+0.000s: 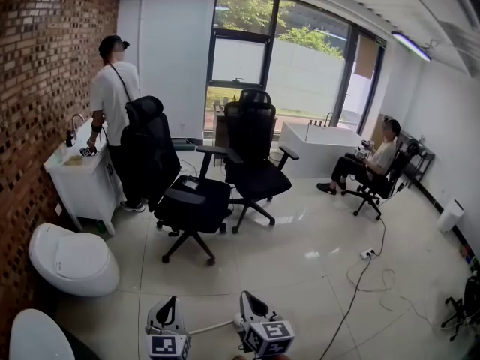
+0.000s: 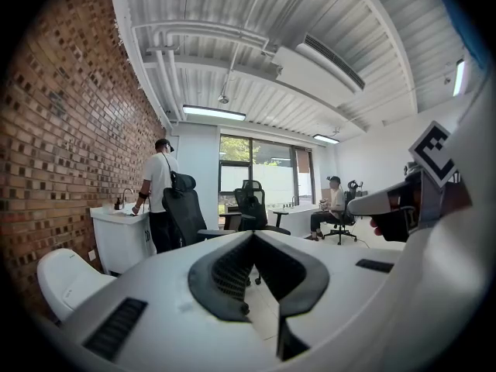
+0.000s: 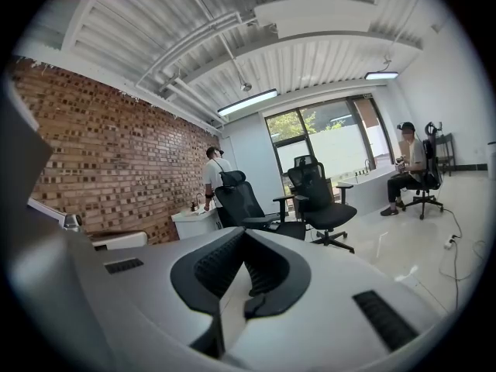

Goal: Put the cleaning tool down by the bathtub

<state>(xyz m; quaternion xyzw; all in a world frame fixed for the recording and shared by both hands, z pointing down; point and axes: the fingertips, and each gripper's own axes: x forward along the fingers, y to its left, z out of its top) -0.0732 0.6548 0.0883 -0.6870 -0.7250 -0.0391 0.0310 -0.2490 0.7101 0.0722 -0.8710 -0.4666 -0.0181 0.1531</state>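
The head view's bottom edge cuts off the left claw and right claw. A thin white rod runs between them; its ends are hidden. An office chair covers the left end of the bathtub. Items on the desk are too small to identify.

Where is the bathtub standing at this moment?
In the head view the bathtub stands far back, right of centre, by the window, between the black office chairs and the seated person.
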